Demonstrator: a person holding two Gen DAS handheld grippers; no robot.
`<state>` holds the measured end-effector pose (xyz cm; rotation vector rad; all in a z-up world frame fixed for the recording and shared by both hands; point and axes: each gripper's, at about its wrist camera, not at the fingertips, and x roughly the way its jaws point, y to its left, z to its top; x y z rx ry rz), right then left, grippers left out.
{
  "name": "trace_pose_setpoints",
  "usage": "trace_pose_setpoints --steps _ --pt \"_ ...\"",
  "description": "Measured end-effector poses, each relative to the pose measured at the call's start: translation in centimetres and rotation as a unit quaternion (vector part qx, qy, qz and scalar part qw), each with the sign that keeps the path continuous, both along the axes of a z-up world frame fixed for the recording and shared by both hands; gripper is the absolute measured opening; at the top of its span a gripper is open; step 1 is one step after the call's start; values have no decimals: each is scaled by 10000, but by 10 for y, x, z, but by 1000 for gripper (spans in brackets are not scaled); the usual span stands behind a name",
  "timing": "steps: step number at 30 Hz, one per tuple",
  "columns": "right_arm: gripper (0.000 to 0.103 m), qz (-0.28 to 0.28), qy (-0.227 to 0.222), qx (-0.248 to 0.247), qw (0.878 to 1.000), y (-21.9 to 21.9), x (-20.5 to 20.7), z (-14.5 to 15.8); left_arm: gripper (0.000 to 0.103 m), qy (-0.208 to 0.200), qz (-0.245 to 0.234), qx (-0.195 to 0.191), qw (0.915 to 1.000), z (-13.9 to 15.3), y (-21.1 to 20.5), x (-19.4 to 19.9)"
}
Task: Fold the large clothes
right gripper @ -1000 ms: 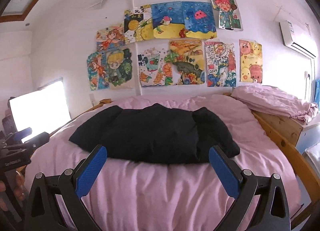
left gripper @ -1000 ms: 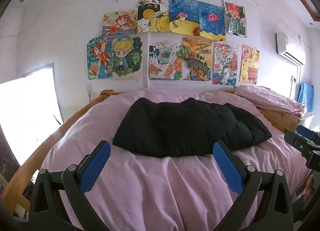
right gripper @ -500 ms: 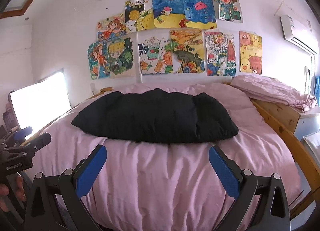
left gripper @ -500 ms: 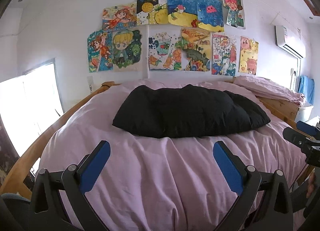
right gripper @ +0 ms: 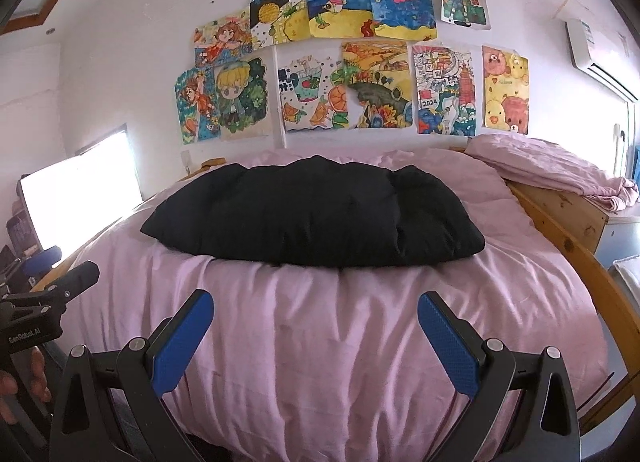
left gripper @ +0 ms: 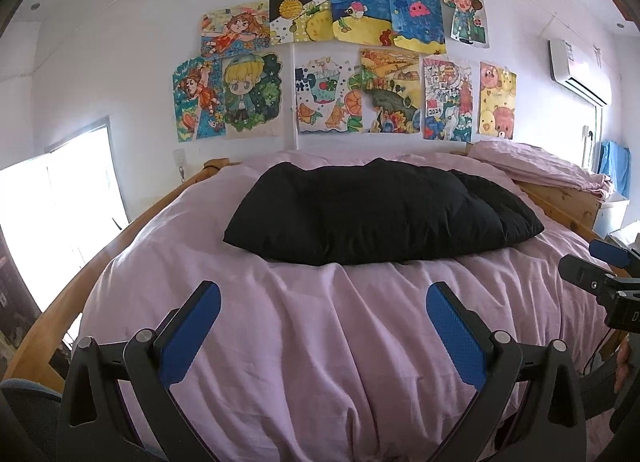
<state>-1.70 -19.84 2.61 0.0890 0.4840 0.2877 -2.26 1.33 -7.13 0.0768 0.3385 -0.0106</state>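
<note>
a black padded jacket (left gripper: pixel 380 216) is lying folded into a thick bundle on the pink duvet (left gripper: pixel 320 334), toward the bed's far edge by the wall of drawings (left gripper: pixel 344 58), well apart from both grippers. the left gripper (left gripper: pixel 323 304) is being held over the bed's near edge with its blue pads (left gripper: pixel 190 336) spread wide, grasping nothing. the right gripper (right gripper: pixel 316 302) is being held likewise, released and empty, its pads (right gripper: pixel 448 340) apart. a wooden bed frame (right gripper: pixel 560 214) is showing along the right edge.

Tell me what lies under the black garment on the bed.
The black garment rests on a pink duvet covering the bed. The patch of duvet beneath it is hidden, as is anything under the duvet.
</note>
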Motion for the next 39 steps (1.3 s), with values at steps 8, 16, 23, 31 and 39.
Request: trace_pose_setpoints --steps 8,16,23,31,39 --pt "103 -34 81 63 9999 -1 3 -2 101 71 73 32 9999 -2 0 4" --pt "103 -37 117 80 9999 1 3 -4 101 76 79 49 9999 -2 0 5" --pt "103 -37 126 82 9999 2 3 -4 101 72 63 51 9999 -2 4 5" --pt "103 -30 130 83 9999 1 3 -4 101 77 65 61 9999 -3 4 6" --pt "103 -36 153 83 9998 3 4 -7 101 74 69 68 9999 -3 5 6"
